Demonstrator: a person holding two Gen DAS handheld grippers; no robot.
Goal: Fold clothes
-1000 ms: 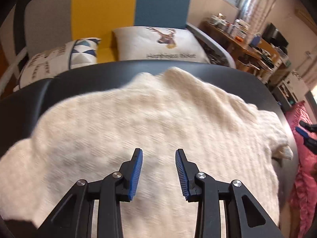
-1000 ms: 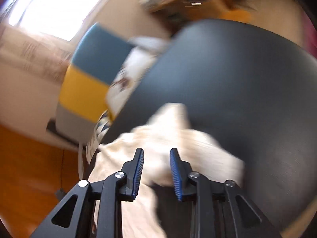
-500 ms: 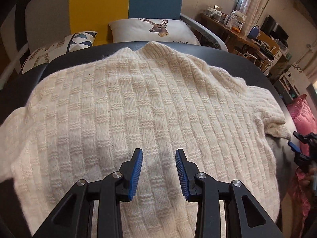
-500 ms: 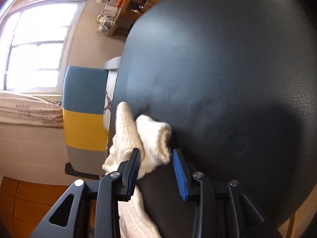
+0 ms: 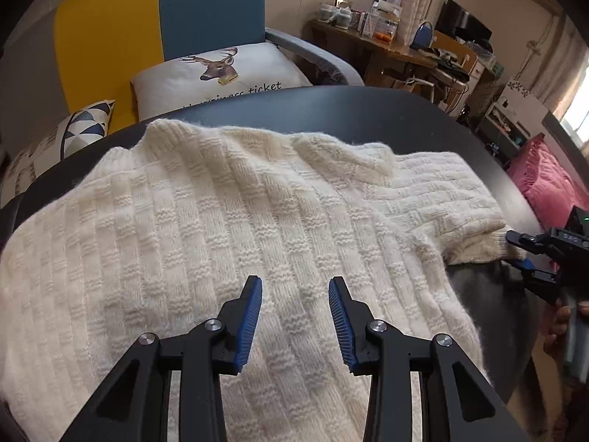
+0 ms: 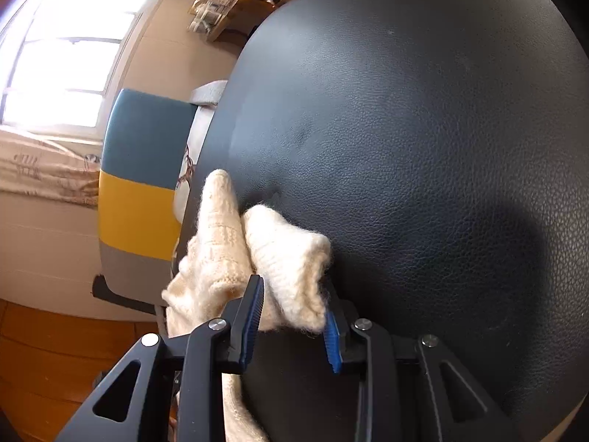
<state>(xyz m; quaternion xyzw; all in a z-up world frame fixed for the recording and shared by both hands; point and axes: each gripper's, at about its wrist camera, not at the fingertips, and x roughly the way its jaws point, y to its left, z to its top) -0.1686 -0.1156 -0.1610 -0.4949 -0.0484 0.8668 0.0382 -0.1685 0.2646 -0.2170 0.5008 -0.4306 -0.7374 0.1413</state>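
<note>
A cream knitted sweater (image 5: 228, 228) lies spread over a round black table (image 5: 386, 110). My left gripper (image 5: 295, 283) hovers over the sweater's lower middle, open and still opening, with nothing between its fingers. One sleeve runs off to the right and ends in a ribbed cuff (image 6: 291, 258) near the table's edge. My right gripper (image 6: 292, 296) comes in from that side, and its jaws are closing on the cuff, which fills the gap between the blue pads. From the left wrist, the right gripper (image 5: 521, 252) shows at the far right, with a hand behind it.
Behind the table stands a yellow and blue armchair (image 5: 158, 25) with a deer cushion (image 5: 221, 70) and a patterned cushion (image 5: 88, 125). A cluttered desk (image 5: 386, 37) is at the back right, and a pink cloth (image 5: 548, 180) lies beyond the table's right edge. The wood floor (image 6: 55, 350) shows below.
The left gripper slid right across the sweater, bringing the right sleeve into view. The right gripper sank toward the table, and the cuff now sits deeper between its fingers.
</note>
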